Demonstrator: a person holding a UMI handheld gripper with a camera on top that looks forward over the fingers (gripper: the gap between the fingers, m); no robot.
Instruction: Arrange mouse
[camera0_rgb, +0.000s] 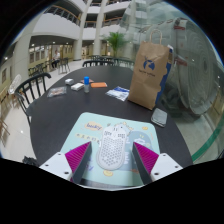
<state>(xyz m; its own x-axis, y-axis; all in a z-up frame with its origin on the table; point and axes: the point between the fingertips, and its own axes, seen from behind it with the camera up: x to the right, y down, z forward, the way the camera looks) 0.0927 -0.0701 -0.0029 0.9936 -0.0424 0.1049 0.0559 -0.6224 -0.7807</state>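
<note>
A white mouse (113, 148) with a perforated honeycomb shell lies on a pale printed mouse mat (85, 128) at the near edge of a dark round table (60, 112). My gripper (112, 162) is open, low over the mat. The mouse stands between the fingers, with the left pad (80, 158) and the right pad (146, 160) beside its flanks. A narrow gap shows on each side. The mouse rests on the mat, its tail end hidden low between the fingers.
A brown paper bag (148, 76) with a blue logo stands beyond the mat to the right. A small grey device (159, 116) lies next to the mat. A blue booklet (119, 94), an orange item (98, 87) and a white box (78, 87) lie further back. Black chairs (28, 90) stand left.
</note>
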